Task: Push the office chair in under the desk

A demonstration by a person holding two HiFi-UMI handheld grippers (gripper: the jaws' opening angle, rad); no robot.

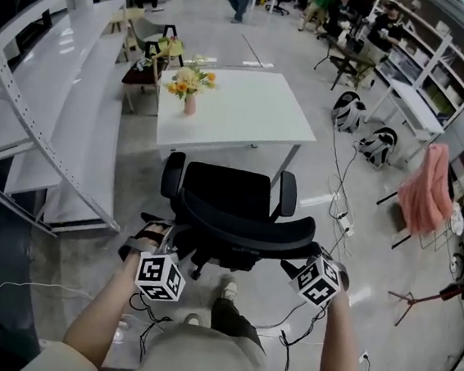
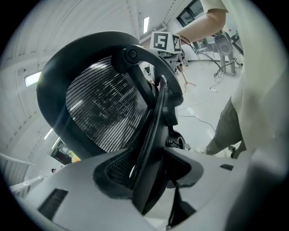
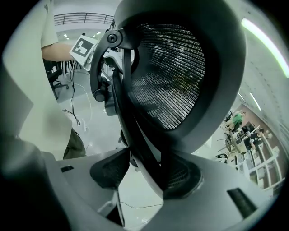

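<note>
A black mesh-backed office chair [image 1: 228, 209] stands in front of me, facing the white desk [image 1: 260, 113] and a short way out from it. My left gripper [image 1: 167, 252] is at the left end of the backrest's top edge. In the left gripper view the backrest frame [image 2: 153, 135] runs between the pads, and the left gripper [image 2: 146, 176] is shut on it. My right gripper [image 1: 312, 267] is at the right end. There the frame [image 3: 135, 135] lies against one pad with a light gap to the other, so the right gripper [image 3: 144, 173] stands open around it.
A vase of flowers [image 1: 190, 86] stands on the desk's left corner. Long white shelving [image 1: 66, 114] runs along the left. Cables [image 1: 337, 208] and bags [image 1: 348, 112] lie on the floor to the right, with a pink cloth [image 1: 428, 197] on a stand. People are at the far end of the room.
</note>
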